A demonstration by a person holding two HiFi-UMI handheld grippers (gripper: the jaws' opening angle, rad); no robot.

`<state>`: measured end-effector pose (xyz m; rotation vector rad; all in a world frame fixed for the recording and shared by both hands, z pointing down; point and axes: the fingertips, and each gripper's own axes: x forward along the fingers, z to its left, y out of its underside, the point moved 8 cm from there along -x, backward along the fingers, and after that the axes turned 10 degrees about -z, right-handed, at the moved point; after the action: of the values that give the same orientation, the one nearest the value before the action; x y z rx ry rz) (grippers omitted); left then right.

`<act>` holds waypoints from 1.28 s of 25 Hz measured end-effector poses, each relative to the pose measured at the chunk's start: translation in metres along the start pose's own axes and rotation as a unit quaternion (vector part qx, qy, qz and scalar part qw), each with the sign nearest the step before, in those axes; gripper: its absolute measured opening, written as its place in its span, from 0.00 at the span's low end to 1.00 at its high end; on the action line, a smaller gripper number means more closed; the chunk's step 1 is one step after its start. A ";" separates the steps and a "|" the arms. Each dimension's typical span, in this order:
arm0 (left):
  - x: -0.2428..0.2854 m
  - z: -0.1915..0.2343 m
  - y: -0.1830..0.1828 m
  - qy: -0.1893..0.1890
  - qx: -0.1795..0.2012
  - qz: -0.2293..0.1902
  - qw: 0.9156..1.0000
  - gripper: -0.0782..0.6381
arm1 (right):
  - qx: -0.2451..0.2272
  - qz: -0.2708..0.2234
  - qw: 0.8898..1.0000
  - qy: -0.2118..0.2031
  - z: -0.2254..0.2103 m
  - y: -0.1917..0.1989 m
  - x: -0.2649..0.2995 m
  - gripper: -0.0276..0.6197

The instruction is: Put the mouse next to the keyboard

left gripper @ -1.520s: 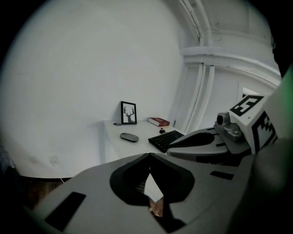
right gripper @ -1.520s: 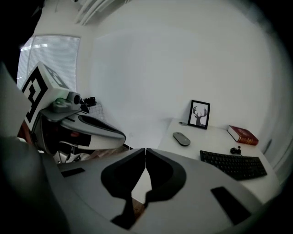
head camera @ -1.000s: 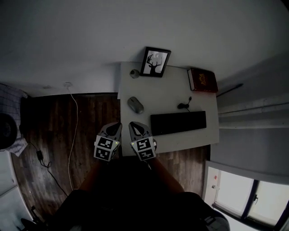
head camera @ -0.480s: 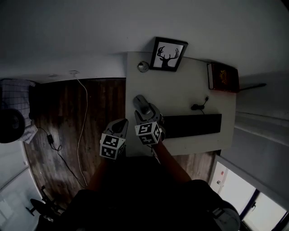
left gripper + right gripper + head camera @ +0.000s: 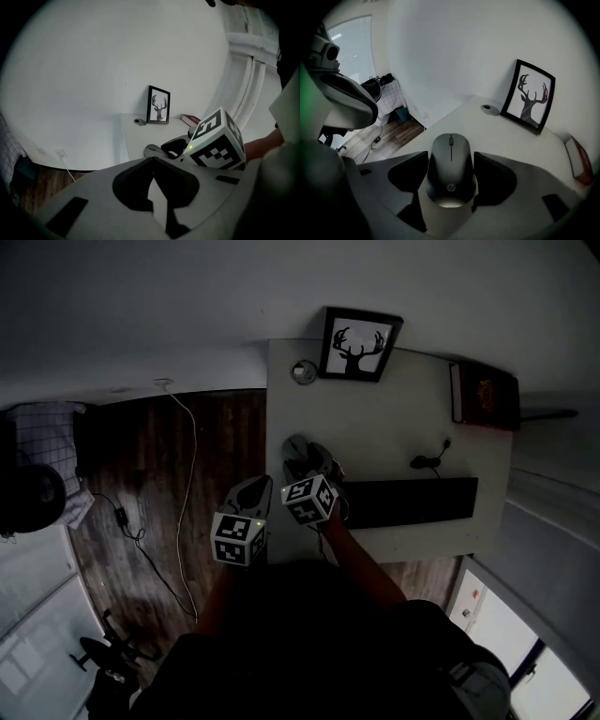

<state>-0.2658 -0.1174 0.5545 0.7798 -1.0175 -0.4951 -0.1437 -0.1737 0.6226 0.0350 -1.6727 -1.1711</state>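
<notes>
A dark grey mouse (image 5: pixel 451 166) lies on the white desk (image 5: pixel 375 423) near its left edge, and its far end shows in the head view (image 5: pixel 296 445). My right gripper (image 5: pixel 451 165) hangs low over it with one jaw on each side. The jaws are opening, the mouse lies between them, and the pads do not press on it. The black keyboard (image 5: pixel 412 501) lies to the right along the desk's near edge. My left gripper (image 5: pixel 259 486) hovers off the desk's left edge over the floor, shut and empty (image 5: pixel 152 161).
At the back of the desk a framed deer picture (image 5: pixel 359 343) leans on the wall, with a small round object (image 5: pixel 302 371) to its left. A red book (image 5: pixel 483 395) lies at the back right. A dark cable (image 5: pixel 429 460) sits behind the keyboard. Dark wood floor (image 5: pixel 169 521) lies to the left.
My right gripper has moved forward from the desk's near edge to the mouse, and its jaws have spread to either side of it. The left gripper has stayed off the desk's left edge.
</notes>
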 end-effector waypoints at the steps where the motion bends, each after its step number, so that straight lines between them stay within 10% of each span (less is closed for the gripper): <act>1: -0.001 0.001 0.002 -0.001 -0.001 -0.001 1.000 0.11 | 0.004 0.001 1.000 0.000 0.000 0.000 0.000 0.51; 32: -0.080 -0.018 0.026 0.080 -0.003 -0.066 0.995 0.11 | 0.034 0.002 0.998 0.054 0.046 0.016 -0.099 0.51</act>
<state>-0.2852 -0.0394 0.5243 0.8704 -0.8186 -0.5396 -0.1254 -0.0818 0.5643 0.1353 -1.6161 -1.0901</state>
